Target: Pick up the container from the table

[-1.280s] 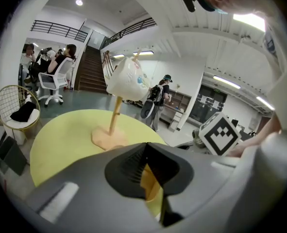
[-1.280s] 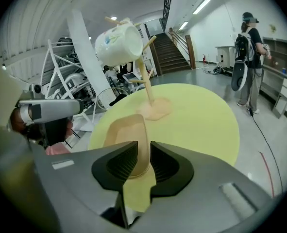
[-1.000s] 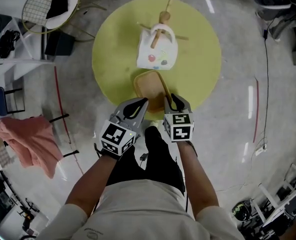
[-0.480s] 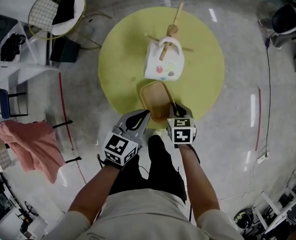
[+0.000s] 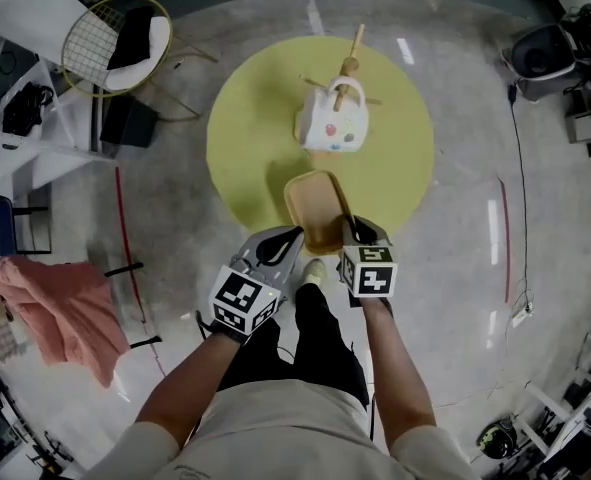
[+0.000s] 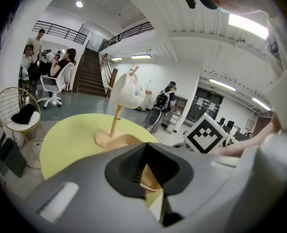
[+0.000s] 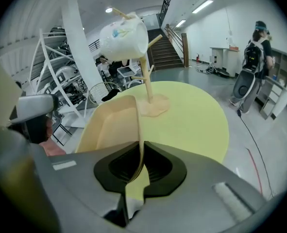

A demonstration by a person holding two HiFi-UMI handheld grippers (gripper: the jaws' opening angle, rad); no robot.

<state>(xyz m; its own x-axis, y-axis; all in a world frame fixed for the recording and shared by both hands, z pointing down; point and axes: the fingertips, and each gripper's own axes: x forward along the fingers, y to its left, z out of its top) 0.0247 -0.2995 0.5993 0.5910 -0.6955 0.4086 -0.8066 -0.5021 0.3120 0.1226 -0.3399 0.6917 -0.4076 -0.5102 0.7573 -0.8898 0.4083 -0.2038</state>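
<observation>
Head view: the round yellow table is below me. The tan container sits at its near edge, with the near end poking out past the rim. I can't tell if its base touches the top. R gripper is at the container's near-right rim and L gripper at its near-left corner, both marker cubes facing up. A white mug hangs on a wooden rack just beyond the container, toward the table ctr. A wire chair stands far left and a pink cloth lies on the floor to my left.

L gripper view: the jaws are pinched in and a tan wedge of the container is caught btwn the pads. I read that as clamped on the corner. The mug and rack are straight ahead over the yellow top, and the R gripper's marker cube is just to the right. People are seated in the bkgd, left.

R gripper view: the jaws are closed tight on the container's thin side wall, which runs up out of the slit with the tray's inside to the left. The mug is beyond it. A person w/ a backpack stands far right.
</observation>
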